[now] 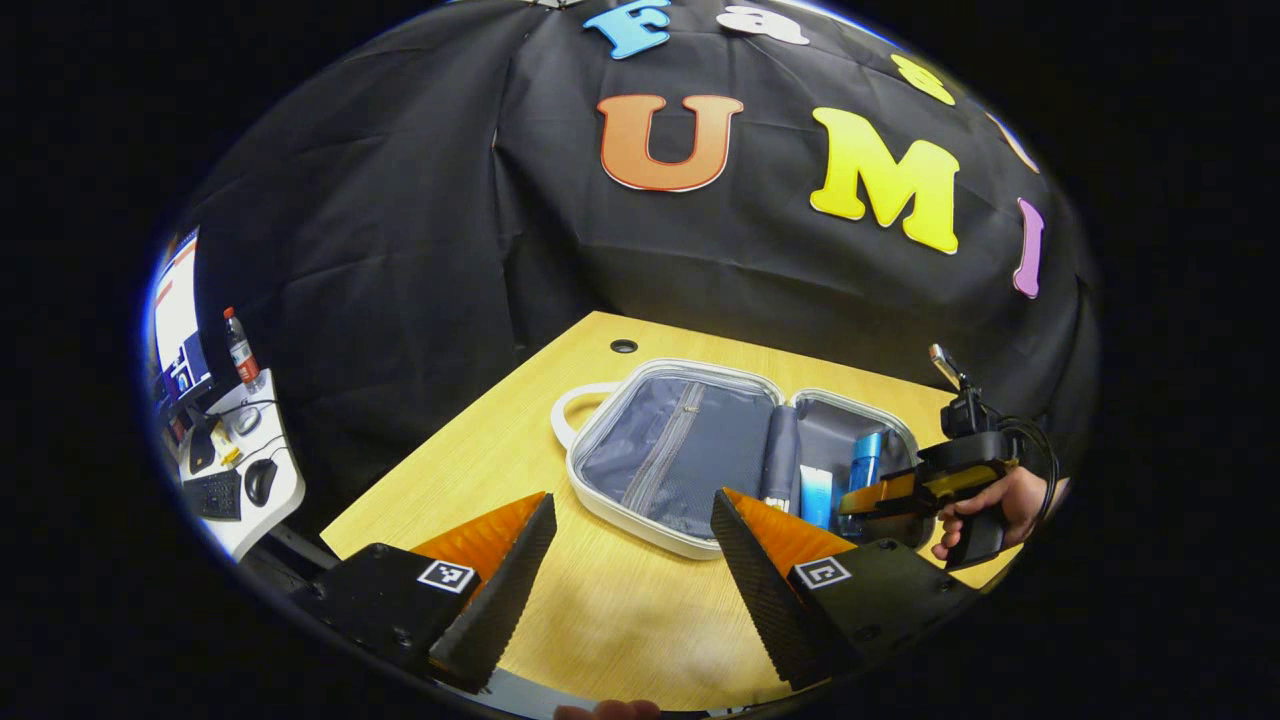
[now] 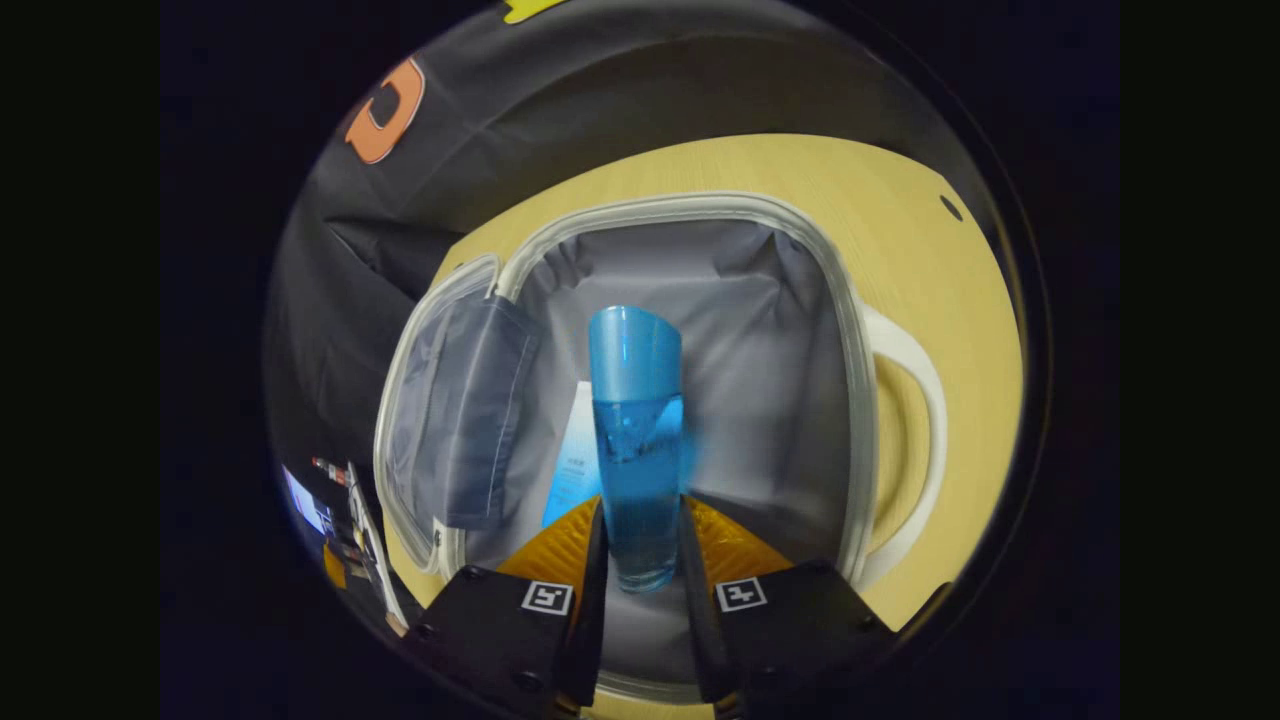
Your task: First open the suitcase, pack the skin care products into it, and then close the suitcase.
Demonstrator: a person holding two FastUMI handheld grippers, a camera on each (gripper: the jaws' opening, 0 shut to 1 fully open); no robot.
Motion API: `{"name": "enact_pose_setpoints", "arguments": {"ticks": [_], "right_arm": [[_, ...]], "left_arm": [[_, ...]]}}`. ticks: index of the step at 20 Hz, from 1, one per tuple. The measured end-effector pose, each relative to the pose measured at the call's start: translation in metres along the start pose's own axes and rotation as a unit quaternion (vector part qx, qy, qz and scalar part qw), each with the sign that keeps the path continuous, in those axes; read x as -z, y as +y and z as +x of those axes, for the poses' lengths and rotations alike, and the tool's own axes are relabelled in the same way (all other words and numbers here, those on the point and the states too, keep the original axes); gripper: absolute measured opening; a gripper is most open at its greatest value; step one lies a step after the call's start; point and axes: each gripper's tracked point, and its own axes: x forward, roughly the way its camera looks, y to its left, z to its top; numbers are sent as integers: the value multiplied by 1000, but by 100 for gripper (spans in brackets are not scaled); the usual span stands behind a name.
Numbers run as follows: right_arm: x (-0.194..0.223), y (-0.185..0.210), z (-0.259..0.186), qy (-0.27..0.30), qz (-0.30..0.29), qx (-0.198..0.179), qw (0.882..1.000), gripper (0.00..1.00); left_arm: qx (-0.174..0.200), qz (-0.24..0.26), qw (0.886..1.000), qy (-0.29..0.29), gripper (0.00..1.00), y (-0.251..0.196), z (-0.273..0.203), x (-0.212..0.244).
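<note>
We see the suitcase (image 1: 700, 455) lying open on the worktop (image 1: 600, 610) near its far edge. In its deep half lie a pale blue tube (image 2: 575, 460) and the blue bottle (image 2: 635, 430), which our right gripper (image 2: 643, 545) has its jaws clamped on. Our left gripper (image 1: 632, 560) hovers near the front edge, jaws apart.
</note>
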Motion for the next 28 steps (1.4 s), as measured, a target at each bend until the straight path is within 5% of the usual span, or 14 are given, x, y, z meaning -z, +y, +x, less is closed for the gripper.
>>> {"name": "enact_pose_setpoints", "arguments": {"ticks": [8,16,18,22,28], "right_arm": [[5,-3,3,8,-15,32,999,36],[19,-7,-40,-22,-111,35,993,45],[16,-8,-62,-50,-149,35,987,62],[7,-12,-116,-127,-258,46,957,72],[1,-7,-183,-208,-309,18,928,76]], "left_arm": [[19,9,1000,-6,100,-7,7,-11],[53,19,998,-22,100,-19,11,-22],[76,12,997,-21,99,-25,12,-21],[93,-10,995,-21,100,-10,13,-21],[150,-28,987,-39,98,11,15,-29]]}}
